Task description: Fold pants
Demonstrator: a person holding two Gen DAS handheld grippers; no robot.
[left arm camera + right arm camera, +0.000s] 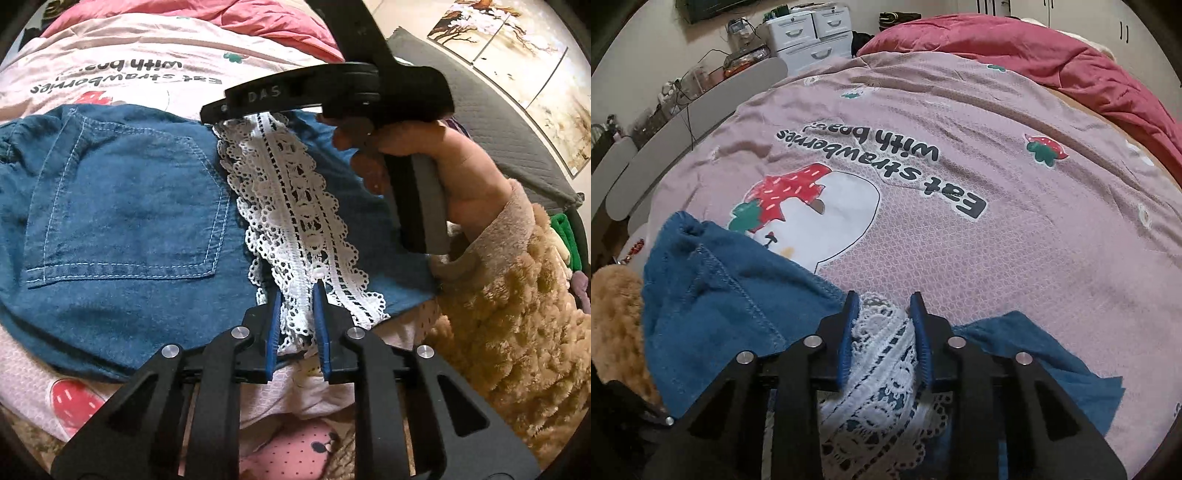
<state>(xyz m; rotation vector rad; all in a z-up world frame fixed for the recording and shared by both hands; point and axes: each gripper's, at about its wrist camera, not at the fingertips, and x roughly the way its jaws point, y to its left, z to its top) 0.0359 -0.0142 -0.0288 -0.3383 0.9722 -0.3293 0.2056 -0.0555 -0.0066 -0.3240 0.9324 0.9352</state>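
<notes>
Blue denim pants (122, 206) with a back pocket and a white lace hem (295, 206) lie on the pink bedspread. My left gripper (298, 291) is shut on the near end of the lace hem. My right gripper (218, 112), held by a hand, pinches the far end of the same lace hem. In the right wrist view my right gripper (883, 301) is shut on bunched lace (882, 354), with denim (731, 295) folded to its left and right.
The pink bedspread (997, 258) has strawberry prints and black lettering. A red quilt (1052, 62) is heaped at the far side. White drawers (812, 33) and cluttered shelves stand beyond the bed. A grey headboard (498, 122) is at right.
</notes>
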